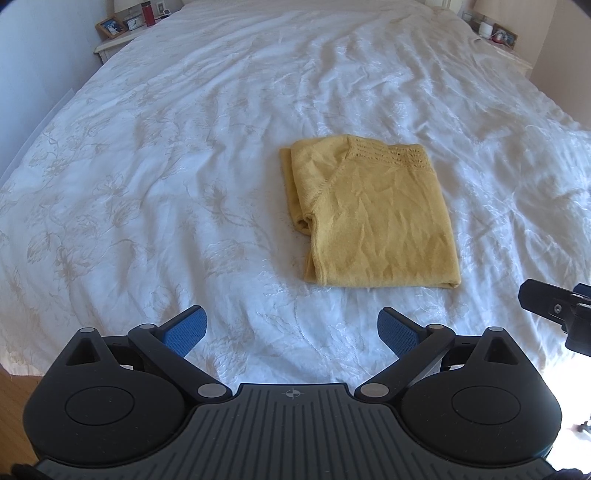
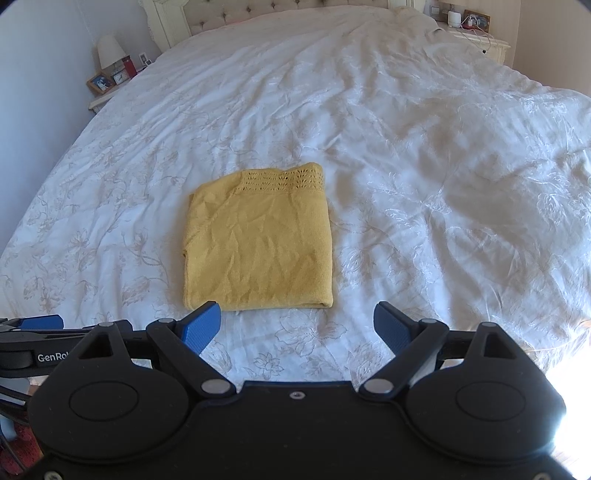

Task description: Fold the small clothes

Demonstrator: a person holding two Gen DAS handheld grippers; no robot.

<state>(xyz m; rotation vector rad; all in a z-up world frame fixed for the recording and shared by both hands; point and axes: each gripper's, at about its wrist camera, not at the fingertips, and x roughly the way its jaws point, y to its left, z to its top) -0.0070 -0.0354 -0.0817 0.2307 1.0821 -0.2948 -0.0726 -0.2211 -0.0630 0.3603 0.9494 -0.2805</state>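
- Two hand-held grippers are showing, each with two black fingers carrying blue, finely ribbed pads.
- The left gripper (image 1: 291, 330) is hovering over the near edge of the bed with its jaws standing wide apart and nothing lying between them.
- The right gripper (image 2: 297, 326) is likewise hanging with its fingers spread wide and nothing held; its left pad is overlapping the near left corner of the garment in the right wrist view, though whether it is touching cannot be told.
- One yellow knitted garment (image 1: 373, 218) is lying folded into a rough rectangle on the bed, just ahead of both grippers; an openwork lace band is running along its far edge, and layered folds are showing along its left side.
- One white bedspread (image 1: 184, 166), wrinkled and bearing a pale beige floral pattern, is covering the bed.
- One tufted headboard (image 2: 258, 11) is standing at the far end.
- Two nightstands are flanking the bed: the left nightstand (image 1: 110, 44) is bearing a framed picture (image 1: 109, 26), a small clock (image 1: 133, 23) and a red bottle (image 1: 149, 14); the right nightstand (image 2: 491, 42) is holding small white objects, too small to identify.
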